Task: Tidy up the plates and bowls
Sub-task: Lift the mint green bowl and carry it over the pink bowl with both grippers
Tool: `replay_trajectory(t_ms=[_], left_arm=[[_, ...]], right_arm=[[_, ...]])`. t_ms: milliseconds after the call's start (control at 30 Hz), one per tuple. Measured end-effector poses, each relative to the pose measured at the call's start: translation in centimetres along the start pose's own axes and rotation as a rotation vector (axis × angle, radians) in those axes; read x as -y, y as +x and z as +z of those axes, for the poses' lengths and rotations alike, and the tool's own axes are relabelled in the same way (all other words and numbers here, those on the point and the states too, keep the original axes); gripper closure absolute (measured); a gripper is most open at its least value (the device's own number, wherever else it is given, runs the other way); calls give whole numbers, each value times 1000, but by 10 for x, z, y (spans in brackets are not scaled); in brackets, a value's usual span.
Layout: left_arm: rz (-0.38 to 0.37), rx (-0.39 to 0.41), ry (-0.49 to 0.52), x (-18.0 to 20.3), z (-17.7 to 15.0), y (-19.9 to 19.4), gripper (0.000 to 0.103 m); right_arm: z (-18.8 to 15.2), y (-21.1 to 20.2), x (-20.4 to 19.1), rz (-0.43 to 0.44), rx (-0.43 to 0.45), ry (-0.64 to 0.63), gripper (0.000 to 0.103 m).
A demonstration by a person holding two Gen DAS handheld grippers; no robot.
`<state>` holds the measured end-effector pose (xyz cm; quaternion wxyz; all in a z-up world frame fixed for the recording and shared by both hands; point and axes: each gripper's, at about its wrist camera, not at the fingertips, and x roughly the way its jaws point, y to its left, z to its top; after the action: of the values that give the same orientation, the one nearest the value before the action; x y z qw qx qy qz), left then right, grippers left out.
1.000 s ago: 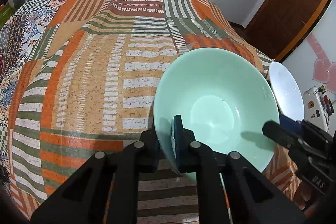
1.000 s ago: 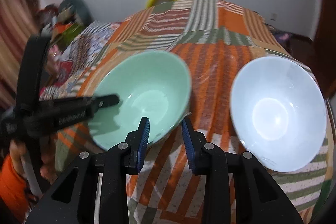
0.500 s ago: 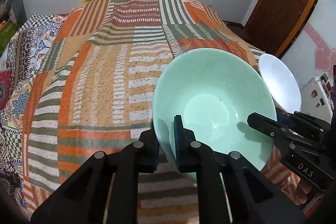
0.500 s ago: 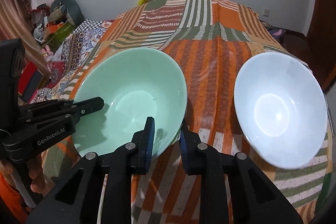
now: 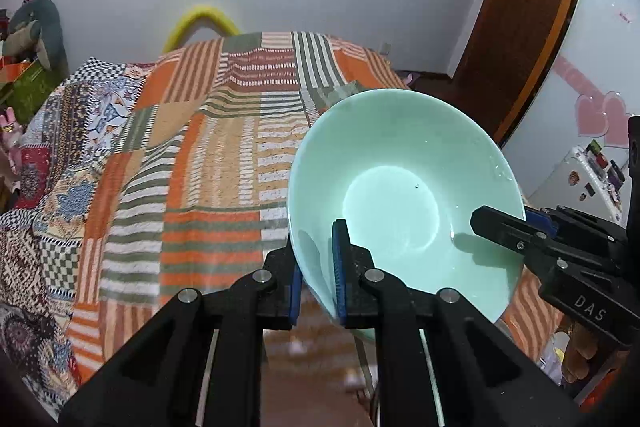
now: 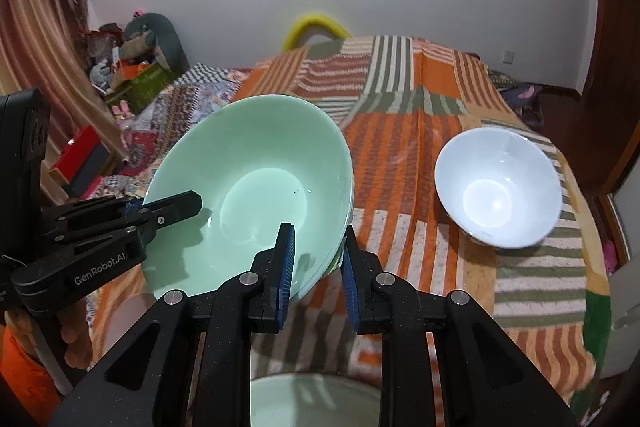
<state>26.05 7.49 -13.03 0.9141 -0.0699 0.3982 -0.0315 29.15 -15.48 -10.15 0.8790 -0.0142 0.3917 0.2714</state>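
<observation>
Both the left gripper (image 5: 318,267) and right gripper (image 6: 316,263) are clamped on opposite rims of the green bowl (image 6: 256,195), held tilted above the patchwork cloth (image 6: 420,131) (mid-carry, I judge), next needing a level lowering into the white bowl (image 6: 498,187)

Second green bowl (image 6: 316,401) cut off below
</observation>
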Motion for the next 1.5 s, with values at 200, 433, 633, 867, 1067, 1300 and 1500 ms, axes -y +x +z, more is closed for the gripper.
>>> replay_trajectory(t_ms=[200, 433, 633, 867, 1067, 1300, 1500], left_arm=[[6, 26, -20, 0, -23, -46, 90], [44, 35, -39, -9, -55, -85, 89], [90, 29, -73, -23, -82, -103, 89], [135, -23, -97, -44, -113, -100, 89], [161, -69, -109, -58, -135, -88, 89], [157, -130, -136, -72, -153, -68, 89], [155, -183, -151, -77, -165, -50, 89]], right_arm=[[-13, -30, -20, 28, 46, -10, 83], [-32, -47, -48, 64, 68, -37, 83], [-49, -46, -70, 102, 54, -51, 83], [-70, -32, -91, 124, 0, -68, 83], [-89, -14, -101, 133, -62, -66, 83], [-106, 1, -108, 127, -121, -58, 83], [-116, 12, -111, 117, -165, -57, 83]])
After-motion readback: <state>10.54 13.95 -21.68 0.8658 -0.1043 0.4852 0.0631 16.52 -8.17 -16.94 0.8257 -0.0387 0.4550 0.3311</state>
